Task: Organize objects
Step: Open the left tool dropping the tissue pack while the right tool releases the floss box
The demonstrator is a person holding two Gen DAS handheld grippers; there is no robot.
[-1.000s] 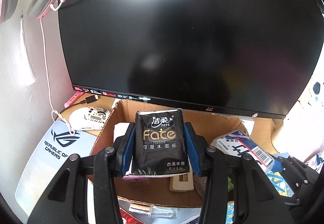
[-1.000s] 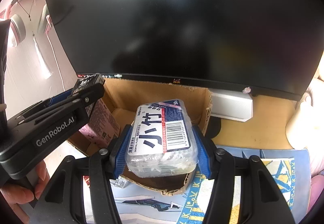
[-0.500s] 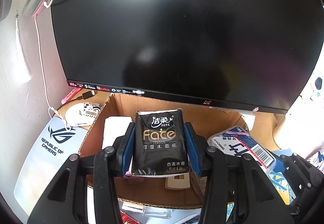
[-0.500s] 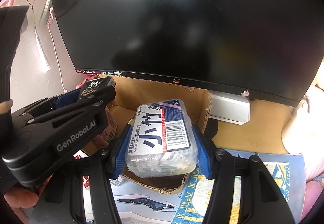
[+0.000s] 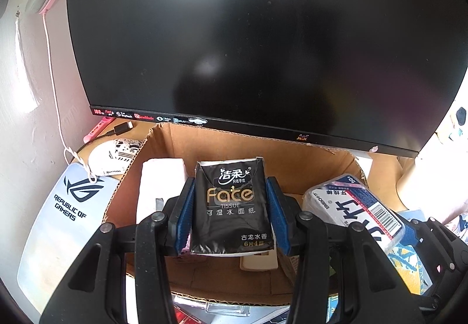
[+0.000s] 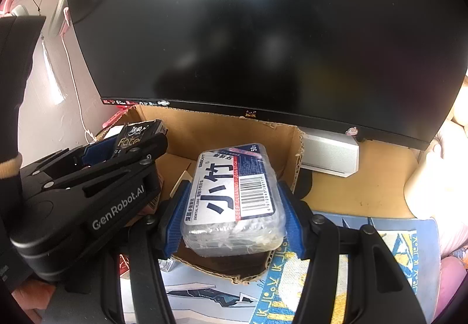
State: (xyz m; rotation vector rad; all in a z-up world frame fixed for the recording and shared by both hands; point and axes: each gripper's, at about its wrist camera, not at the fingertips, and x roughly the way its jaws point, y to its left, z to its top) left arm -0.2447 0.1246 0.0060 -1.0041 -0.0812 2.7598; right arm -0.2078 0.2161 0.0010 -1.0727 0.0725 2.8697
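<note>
Left gripper (image 5: pixel 231 215) jaws pinch tissue pack (image 5: pixel 232 204), right gripper (image 6: pixel 232 215) jaws pinch floss box (image 6: pixel 234 195), both over cardboard box (image 6: pixel 228 125); neither yet released.

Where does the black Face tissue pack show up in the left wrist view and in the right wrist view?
Left wrist view: black tissue pack at lower centre, clamped upright in the left claw over the cardboard box.
Right wrist view: same pack at mid-left, only its top end showing past the left claw.
Shared landmark: the monitor, directly behind the box.
</note>
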